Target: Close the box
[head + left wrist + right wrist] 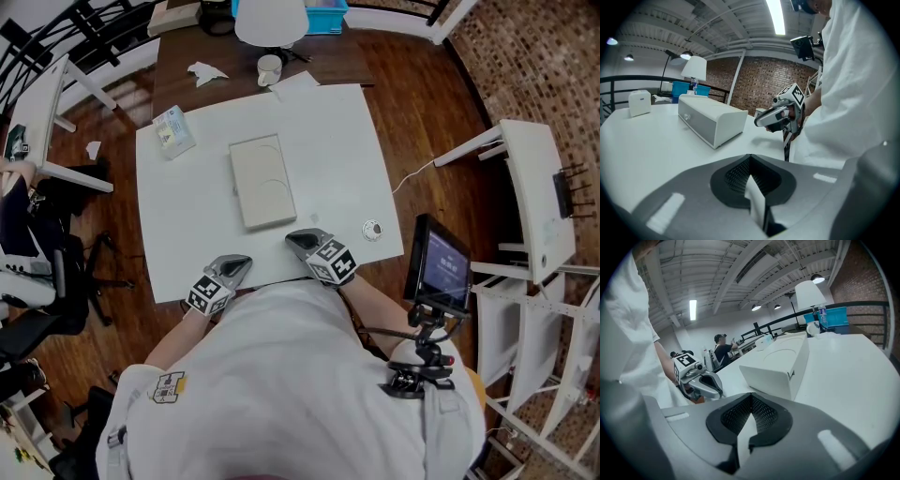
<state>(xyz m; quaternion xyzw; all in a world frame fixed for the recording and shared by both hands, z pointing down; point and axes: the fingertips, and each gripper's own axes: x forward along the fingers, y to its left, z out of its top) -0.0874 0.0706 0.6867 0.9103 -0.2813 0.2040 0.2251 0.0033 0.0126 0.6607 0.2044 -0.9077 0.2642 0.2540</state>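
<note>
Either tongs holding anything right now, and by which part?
Nothing is held. The left tongs and right tongs are both shut and empty, clear of the white box.

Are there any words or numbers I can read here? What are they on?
No text can be read.
Small carton: print too small.
Screen: text blurred.
Shirt patch: too blurred.
Cubes: square patterns only, no words.
Box: plain.

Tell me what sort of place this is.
Probably a loft-style lab or studio office. There is a brick wall, bare ceiling beams with a strip light, and a white table with a monitor on a stand beside it.
</note>
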